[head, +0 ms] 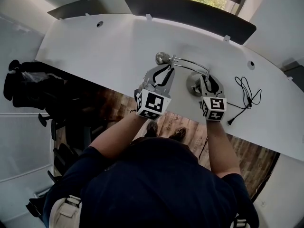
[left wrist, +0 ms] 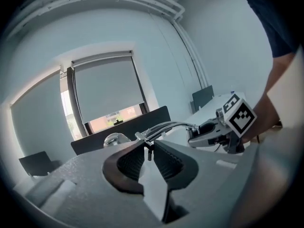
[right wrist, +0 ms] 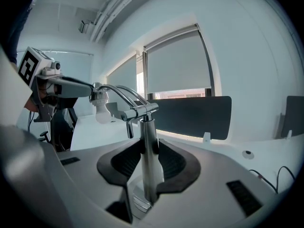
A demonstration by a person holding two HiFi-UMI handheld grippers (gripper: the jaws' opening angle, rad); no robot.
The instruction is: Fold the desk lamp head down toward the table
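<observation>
**Both grippers clamped on the chrome desk lamp (head: 190, 62), centre of the head view, standing on the white table (head: 95, 51).**
My right gripper (right wrist: 149, 142) is closed on the upright polished metal post (right wrist: 147, 125), steadying the lamp. My left gripper (left wrist: 149, 149) is pinched nearly shut on the thin curved twin-rod arm (left wrist: 168, 126), just behind the domed chrome lamp head (left wrist: 114, 139). I expect rigid, slick metal, a light head and a stiff hinge. Keep hold of the post and press down at the rods, never on the exposed white bulb (right wrist: 101, 112), which is fragile.
</observation>
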